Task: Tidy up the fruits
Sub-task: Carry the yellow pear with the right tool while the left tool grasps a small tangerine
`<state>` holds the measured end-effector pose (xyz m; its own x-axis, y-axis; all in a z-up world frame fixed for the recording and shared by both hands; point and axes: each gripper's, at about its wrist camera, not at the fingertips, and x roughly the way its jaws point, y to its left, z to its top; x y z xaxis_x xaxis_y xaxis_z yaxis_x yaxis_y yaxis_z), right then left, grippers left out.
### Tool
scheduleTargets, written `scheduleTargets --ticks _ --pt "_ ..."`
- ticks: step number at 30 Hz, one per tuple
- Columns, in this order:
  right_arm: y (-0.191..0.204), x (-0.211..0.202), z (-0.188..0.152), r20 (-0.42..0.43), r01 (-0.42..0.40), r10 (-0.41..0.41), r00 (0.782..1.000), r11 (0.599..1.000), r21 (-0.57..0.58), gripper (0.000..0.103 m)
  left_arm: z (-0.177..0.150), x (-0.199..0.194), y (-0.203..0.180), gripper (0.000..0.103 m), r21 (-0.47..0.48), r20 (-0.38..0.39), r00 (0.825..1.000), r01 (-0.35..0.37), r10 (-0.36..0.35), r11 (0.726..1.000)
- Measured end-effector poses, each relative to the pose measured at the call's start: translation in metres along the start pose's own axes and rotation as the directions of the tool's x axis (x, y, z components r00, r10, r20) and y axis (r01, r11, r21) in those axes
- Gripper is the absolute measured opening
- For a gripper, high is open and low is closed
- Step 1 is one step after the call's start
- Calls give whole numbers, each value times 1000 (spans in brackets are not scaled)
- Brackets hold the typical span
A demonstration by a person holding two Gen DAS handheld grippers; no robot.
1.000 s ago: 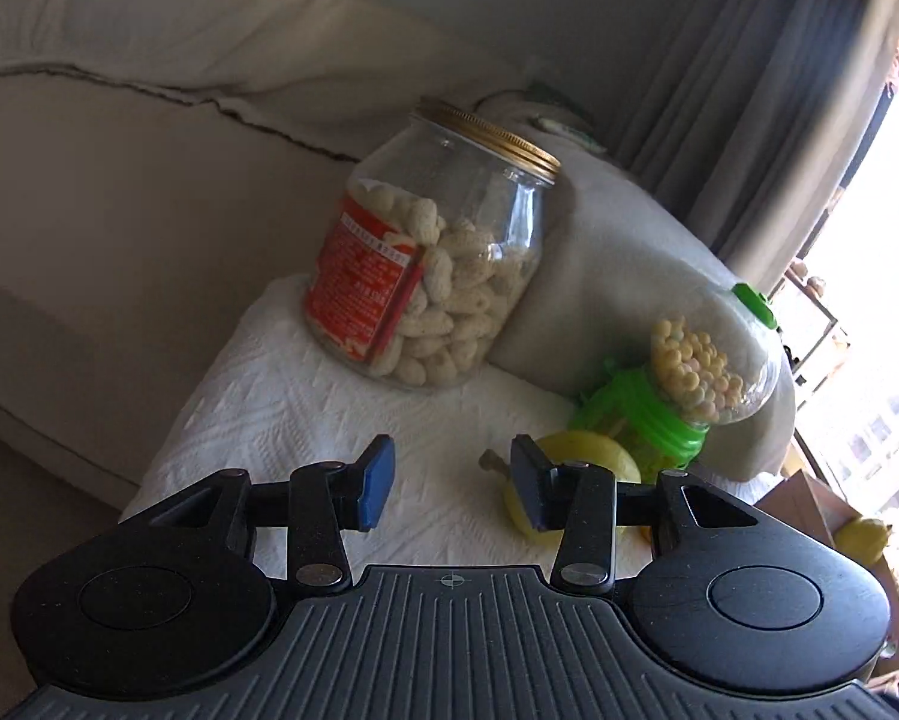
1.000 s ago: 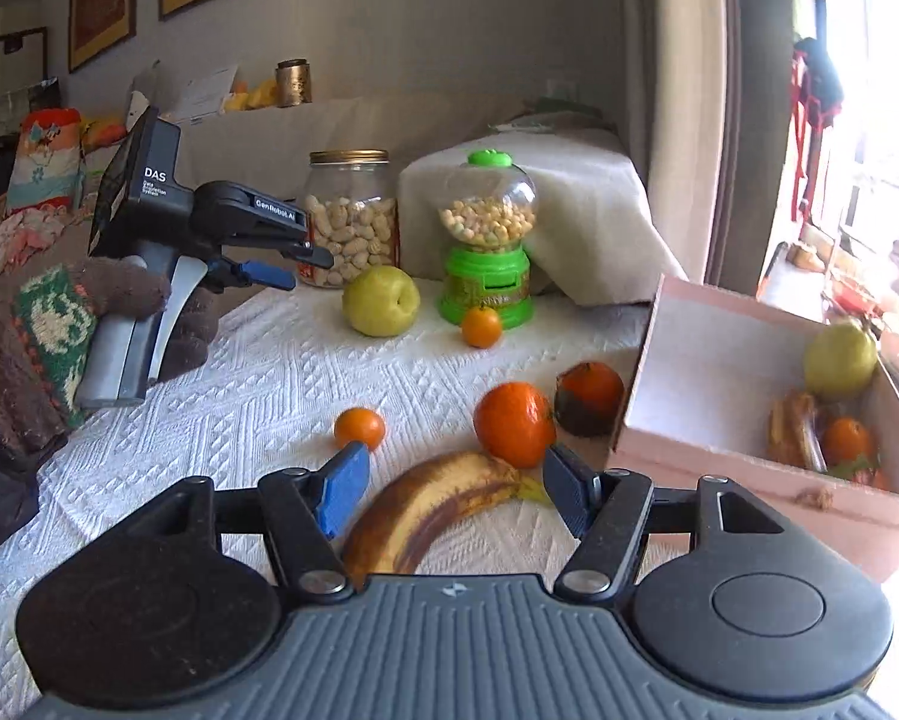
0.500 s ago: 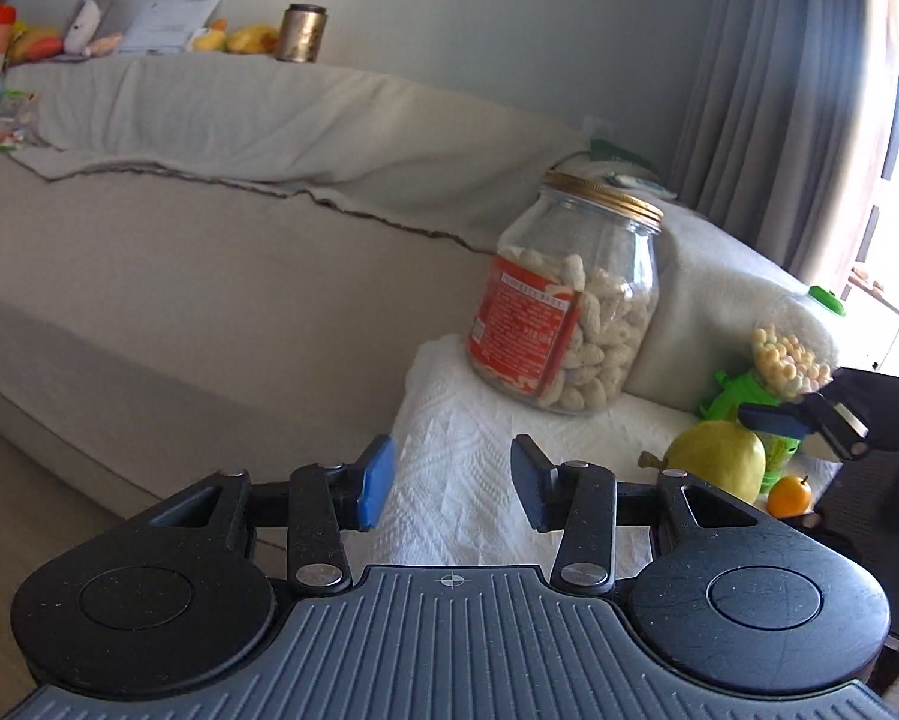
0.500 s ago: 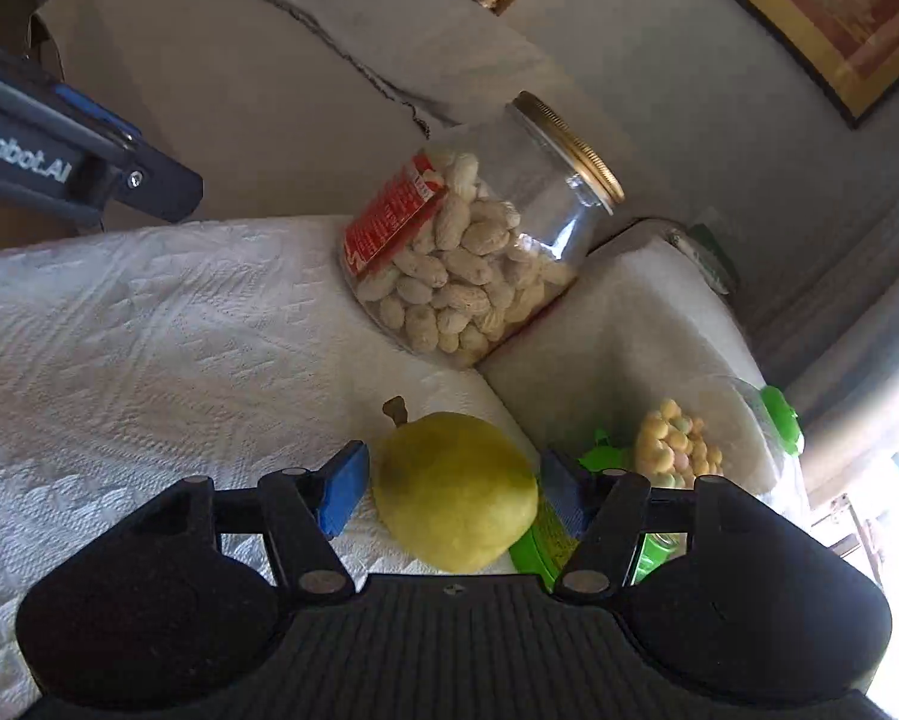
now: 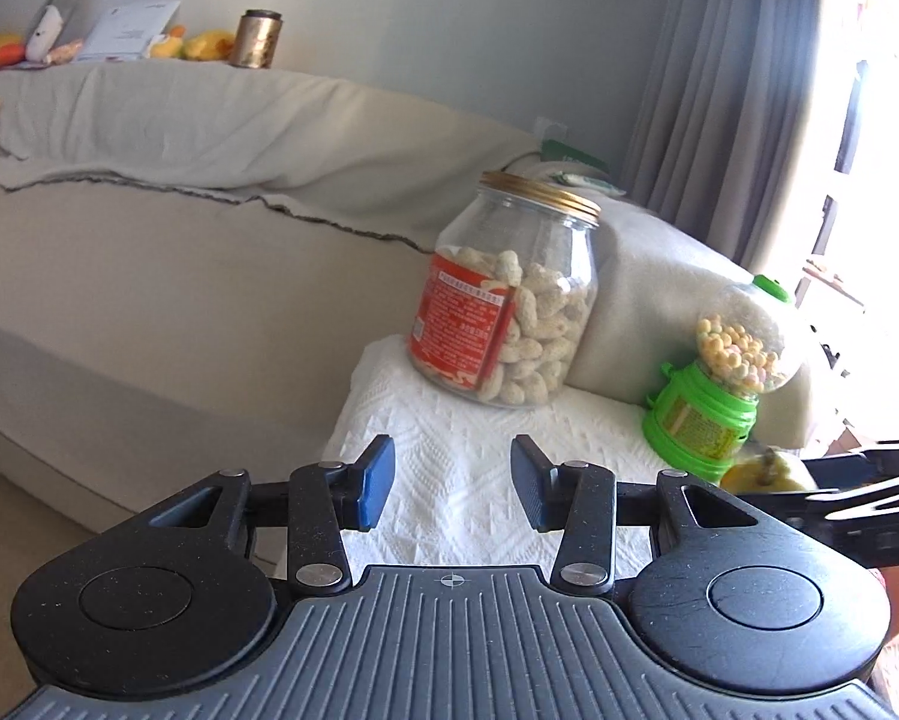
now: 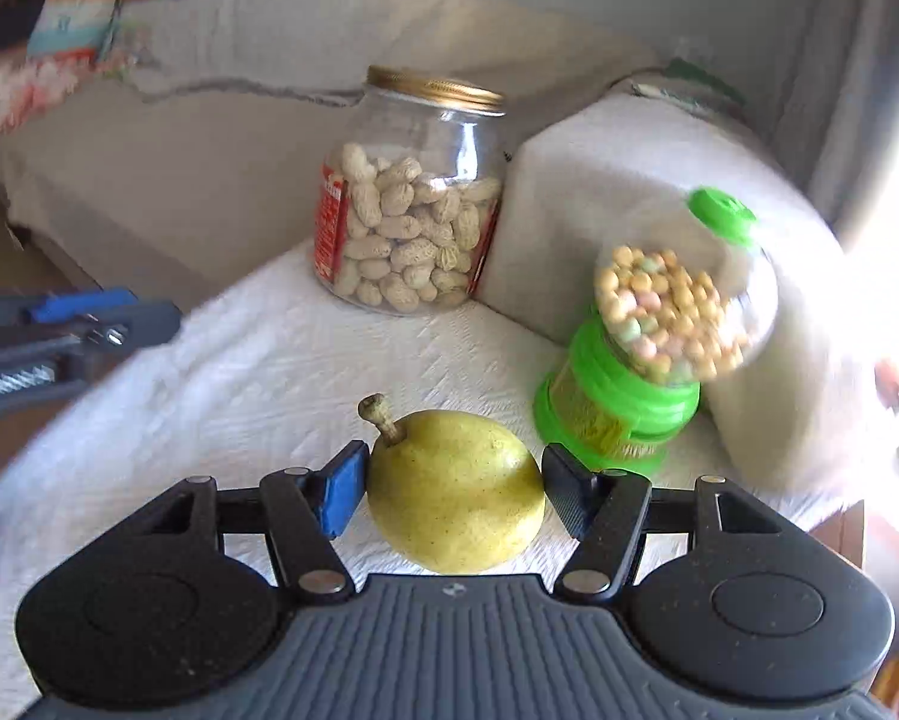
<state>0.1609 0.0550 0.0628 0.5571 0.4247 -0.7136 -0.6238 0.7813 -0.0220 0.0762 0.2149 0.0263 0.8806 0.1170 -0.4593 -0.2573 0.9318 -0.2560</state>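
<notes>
Right gripper (image 6: 454,495) is pinching the yellow pear (image 6: 455,489), both pads touching it.
Left gripper (image 5: 452,492) is hovering level, spread, holding nothing.

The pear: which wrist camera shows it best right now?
The right wrist view. The pear fills the centre, stem up, between the right gripper fingers, which touch both its sides. The left wrist view catches only a sliver at the right edge, beside the green candy dispenser.

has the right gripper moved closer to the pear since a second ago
Yes. The right gripper then framed a banana, far from the peanut jar; now its fingers flank the pear, just before the jar.
</notes>
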Motion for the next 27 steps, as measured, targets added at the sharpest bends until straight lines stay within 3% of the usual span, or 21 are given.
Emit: scheduleTargets --ticks 3,8,11,15,18,21,27 --pt "-18 -59 -36 79 -38 29 996 993 113 64 -4 2 -11 47 36 -19 999 34 -33 999" --pt "-42 -124 -102 143 29 -64 988 972 232 64 -14 -2 -46 47 106 -85 983 174 -165 979" --pt "-61 -142 -143 133 74 -123 983 943 325 64 -24 -9 -79 47 153 -145 953 289 -268 945" --pt "-92 -133 -180 83 100 -154 984 885 455 64 -34 -23 -121 47 212 -212 902 417 -375 884" --pt "-104 -136 -197 140 25 -111 984 859 511 64 -41 -31 -145 47 254 -252 884 453 -393 855" --pt "-105 -141 -208 175 7 -110 978 863 504 64 -48 -36 -165 47 294 -289 875 468 -390 833" --pt "-105 -163 -225 221 74 -203 954 873 482 71 -59 -42 -184 48 355 -311 884 450 -350 820"
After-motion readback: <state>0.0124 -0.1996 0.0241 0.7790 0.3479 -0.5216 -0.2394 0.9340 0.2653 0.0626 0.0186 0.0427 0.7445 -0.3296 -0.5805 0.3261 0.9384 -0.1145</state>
